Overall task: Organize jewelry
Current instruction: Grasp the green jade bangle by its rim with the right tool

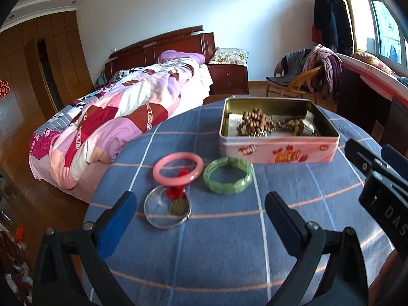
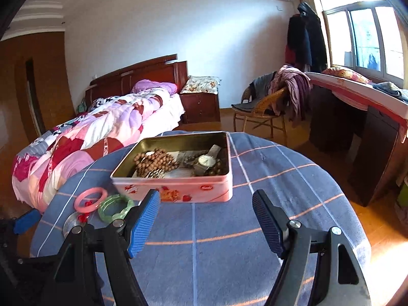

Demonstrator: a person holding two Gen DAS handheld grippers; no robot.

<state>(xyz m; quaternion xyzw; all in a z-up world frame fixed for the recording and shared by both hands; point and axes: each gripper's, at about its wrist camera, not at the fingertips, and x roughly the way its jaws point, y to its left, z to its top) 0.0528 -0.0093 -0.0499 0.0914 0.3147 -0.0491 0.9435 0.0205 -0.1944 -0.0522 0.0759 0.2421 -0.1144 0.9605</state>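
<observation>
I had both grippers released over the worktop (image 1: 216, 255): left gripper (image 1: 200, 211), right gripper (image 2: 206, 219). Just ahead lay a silver bangle (image 1: 167, 210), w/ a pink bangle (image 1: 178, 169) overlapping it, green bracelet (image 1: 228, 178) beside. Farther back, the tin (image 1: 278, 150) held wooden beads (image 1: 256, 123) & a watch (image 2: 207, 161).

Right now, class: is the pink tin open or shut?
Open. The pink tin has no lid on, and brown bead strings and a wristwatch show inside.
</observation>
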